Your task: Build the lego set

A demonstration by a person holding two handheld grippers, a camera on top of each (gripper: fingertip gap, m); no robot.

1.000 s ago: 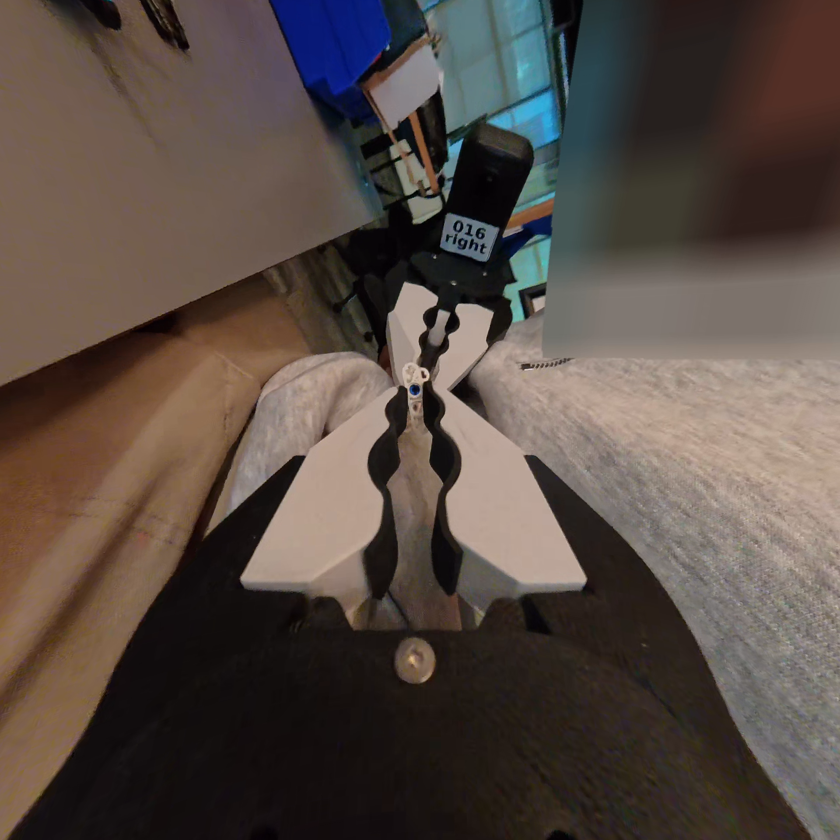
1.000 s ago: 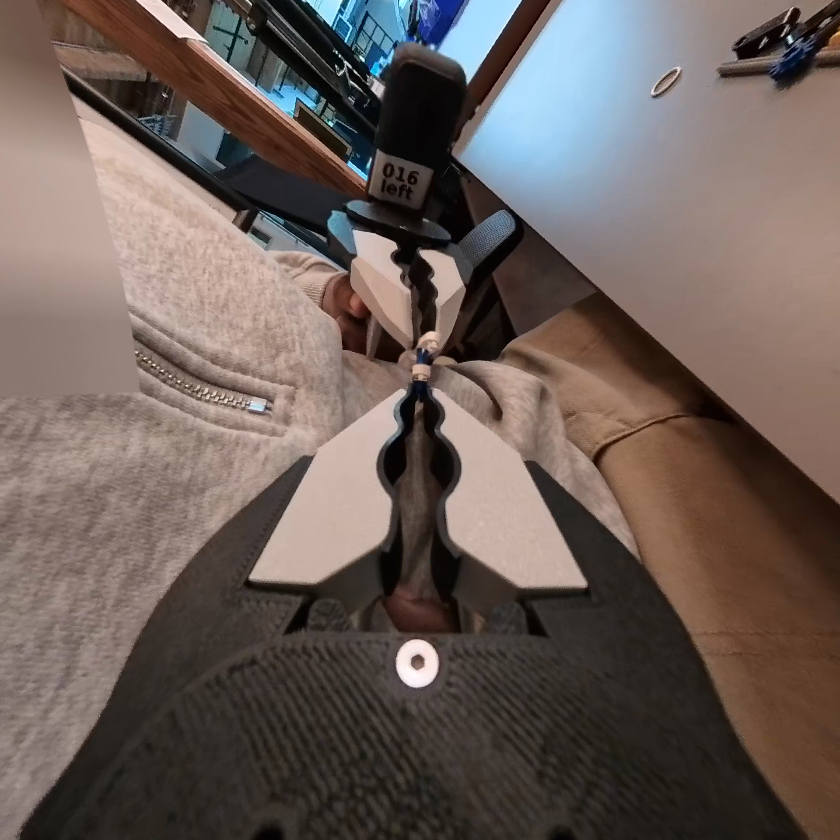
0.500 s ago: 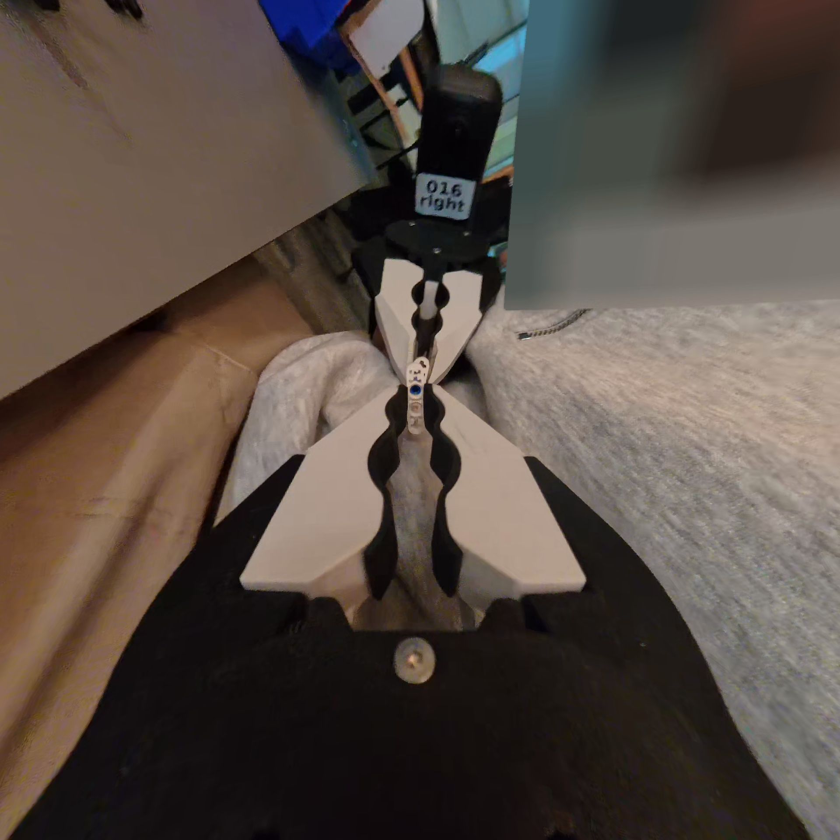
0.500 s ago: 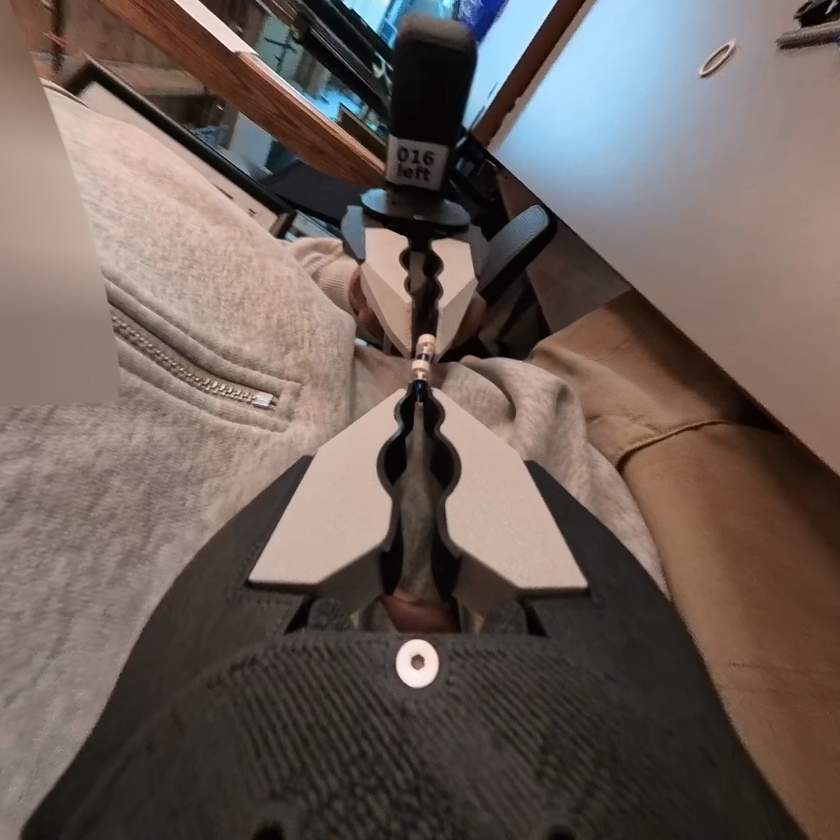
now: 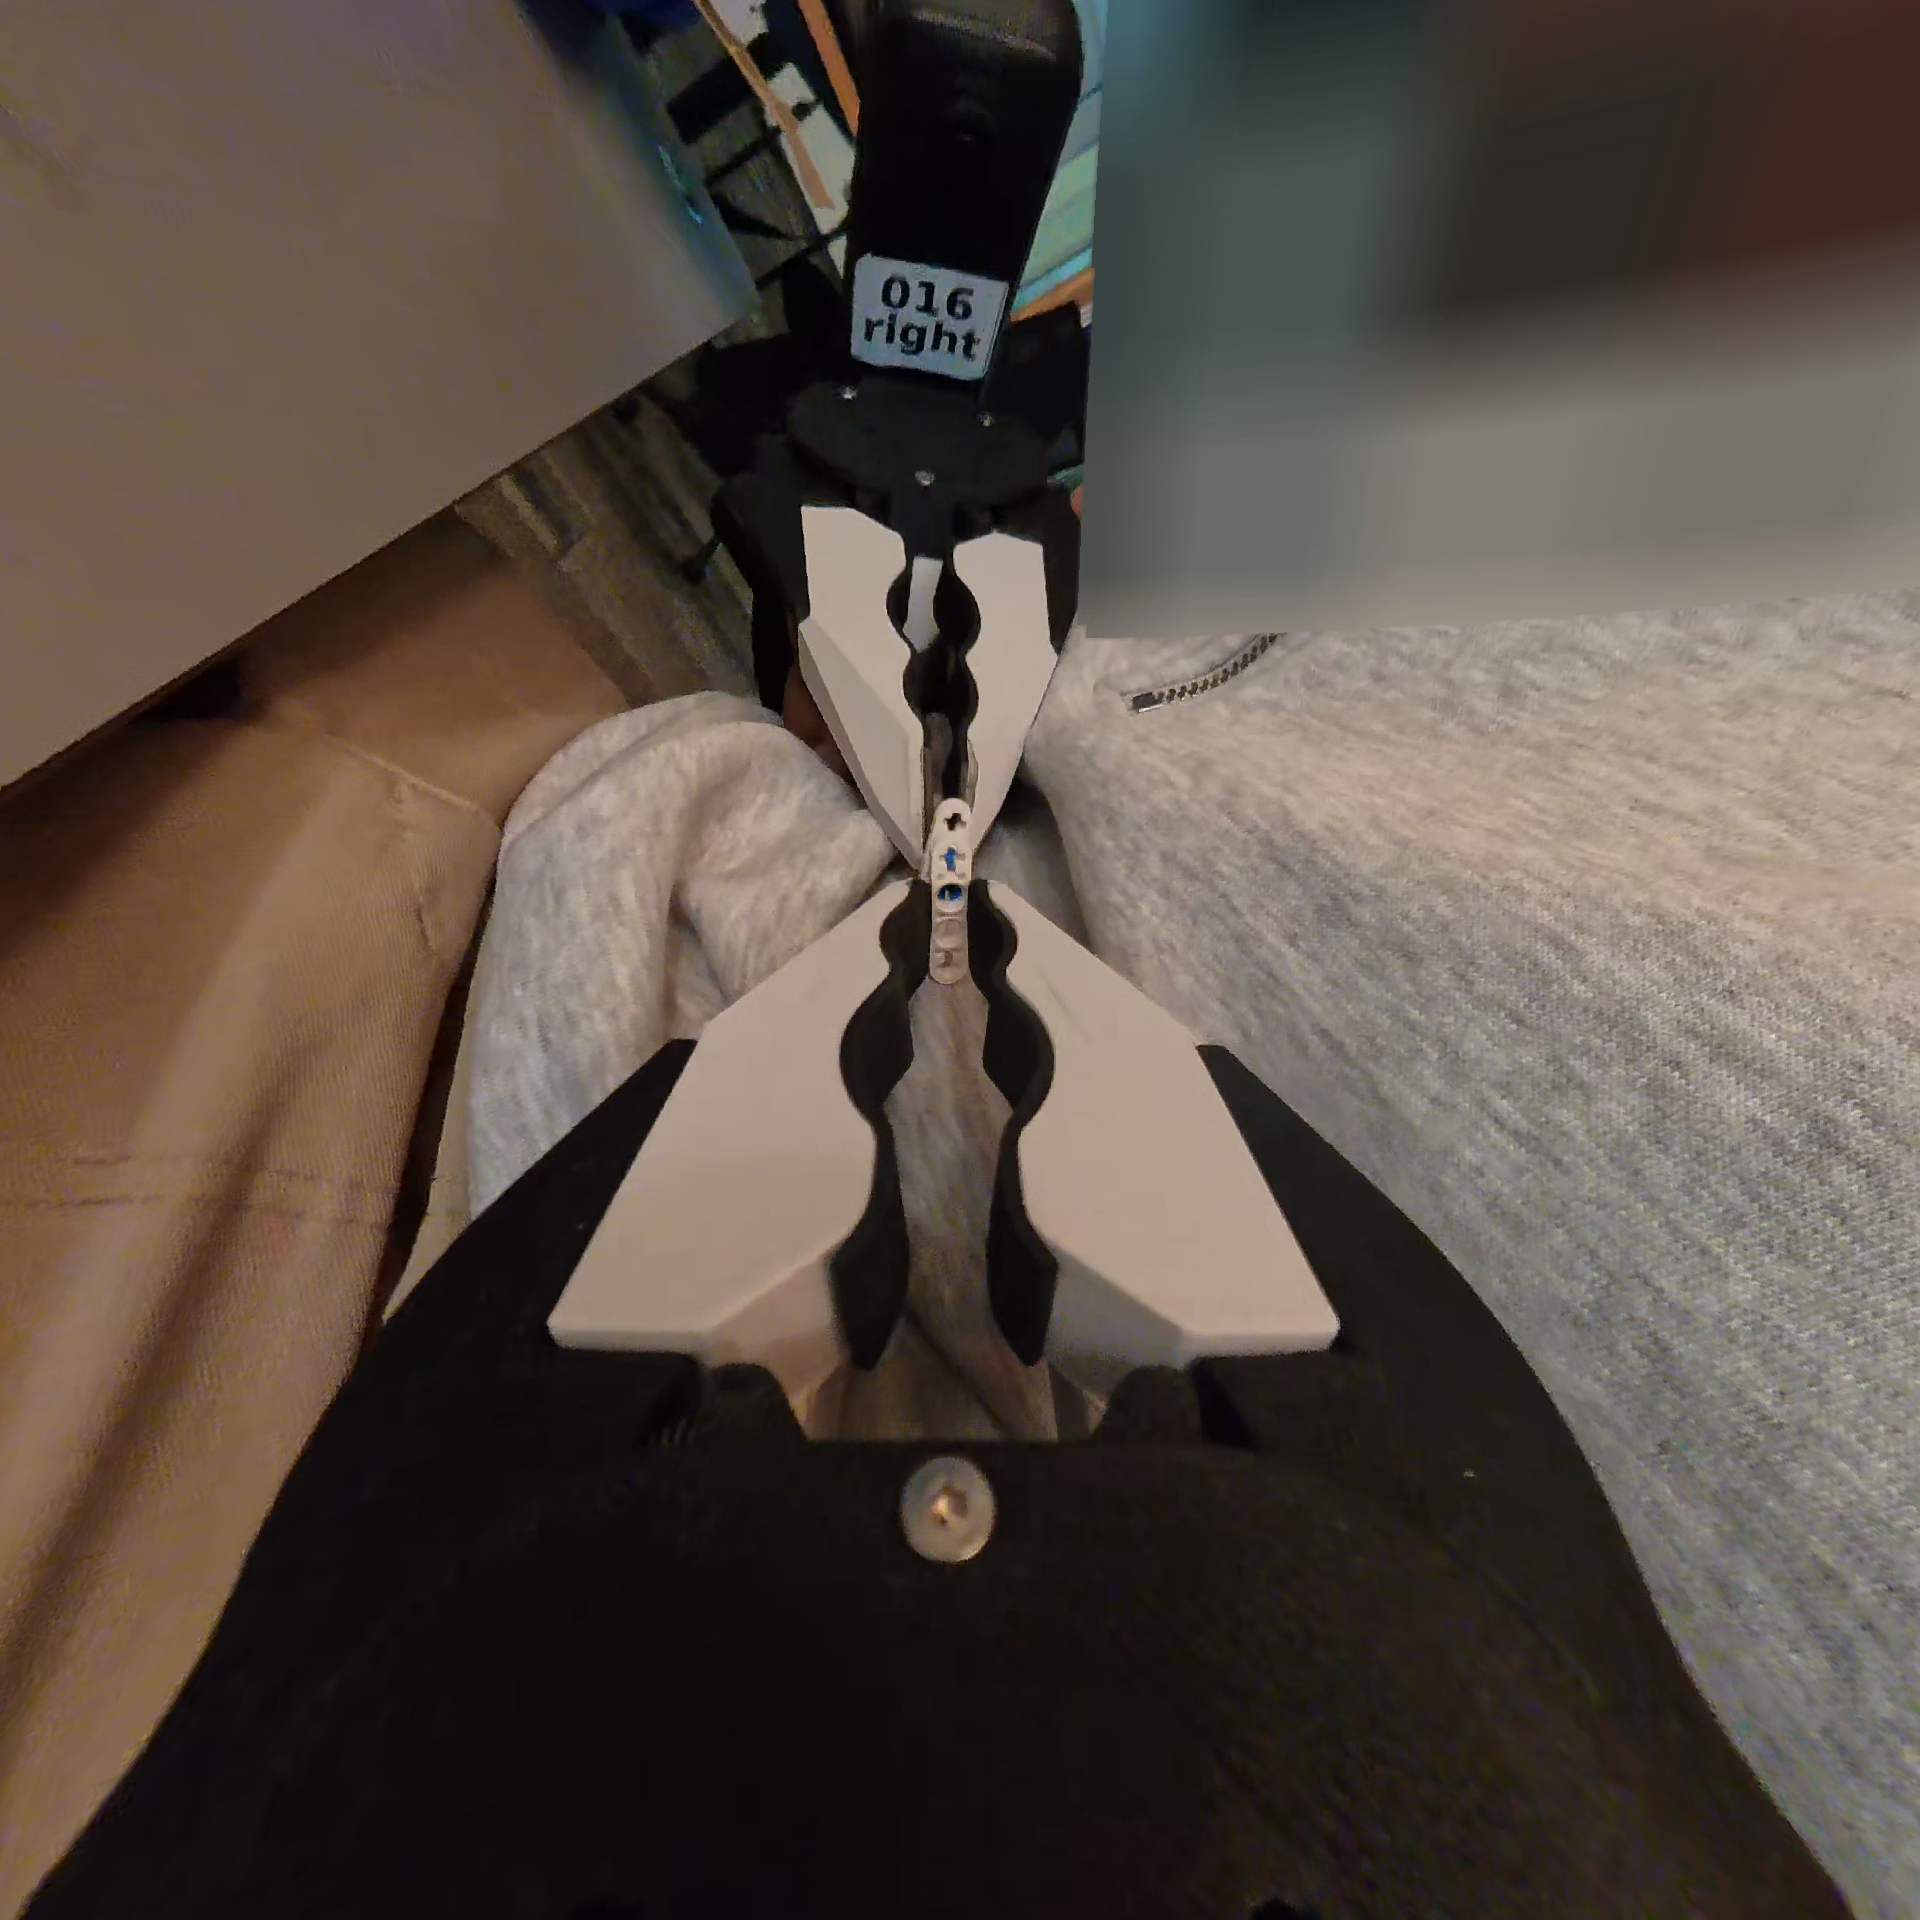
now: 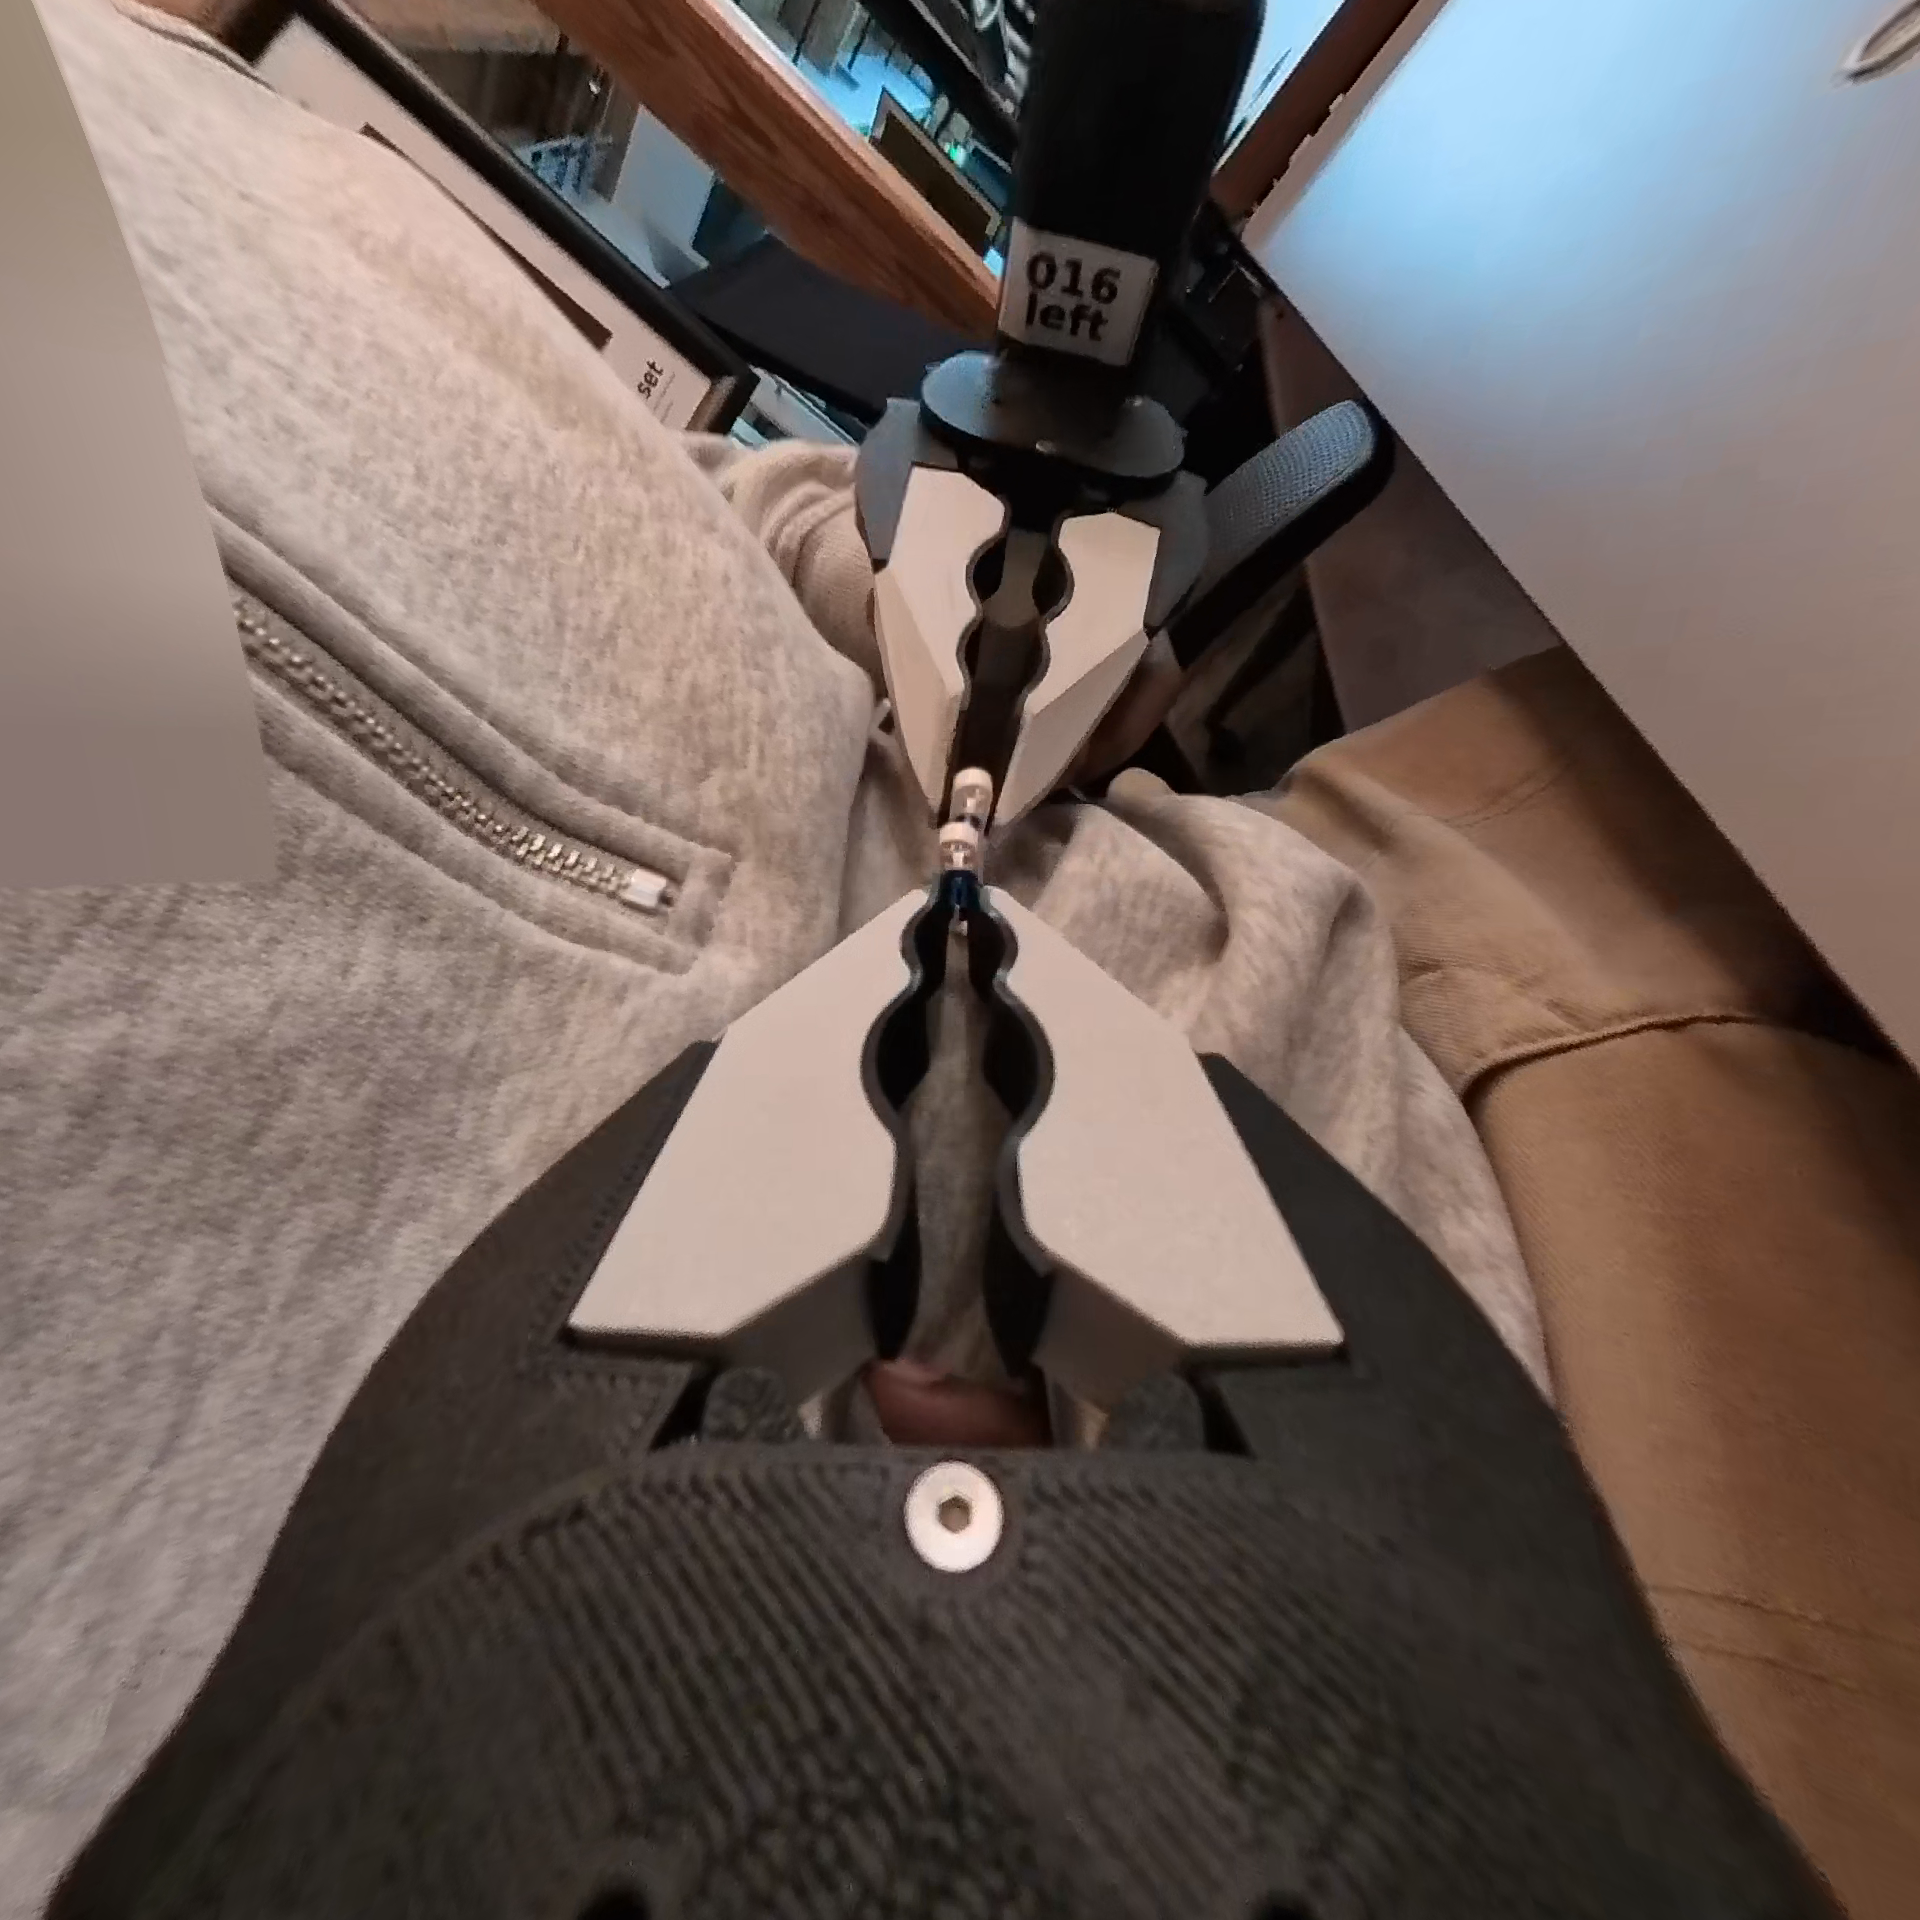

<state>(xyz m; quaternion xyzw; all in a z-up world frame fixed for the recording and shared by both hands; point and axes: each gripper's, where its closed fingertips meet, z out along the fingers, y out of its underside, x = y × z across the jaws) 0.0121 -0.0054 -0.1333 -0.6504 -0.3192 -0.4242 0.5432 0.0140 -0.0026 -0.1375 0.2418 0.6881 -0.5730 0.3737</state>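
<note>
My left gripper (image 5: pixel 948 885) is shut on a small white lego beam (image 5: pixel 950 831) with a row of holes, two of them showing blue. The beam sticks out past my fingertips. My right gripper (image 5: pixel 951 847) faces it tip to tip, held above the person's lap. In the right wrist view my right gripper (image 6: pixel 956 906) is shut on a small blue pin (image 6: pixel 956 888). The pin points at the white beam (image 6: pixel 961 826), seen edge-on in the left gripper (image 6: pixel 971 805). Pin and beam look in contact; how deep it sits is hidden.
A grey table (image 5: pixel 312 312) slants along one side, also in the right wrist view (image 6: pixel 1662 364). Below are the person's grey hoodie (image 5: pixel 1507 987) with a zip pocket (image 6: pixel 499 821) and tan trousers (image 5: pixel 208 1091). A black office chair (image 6: pixel 1288 488) and a wooden ledge (image 6: pixel 790 156) stand behind. Both grippers' tips are close together, under 4 cm apart.
The two grippers have come closer together, so each looms larger in the other's view. Both stay shut on their parts. The tabletop items have slid out of view.
</note>
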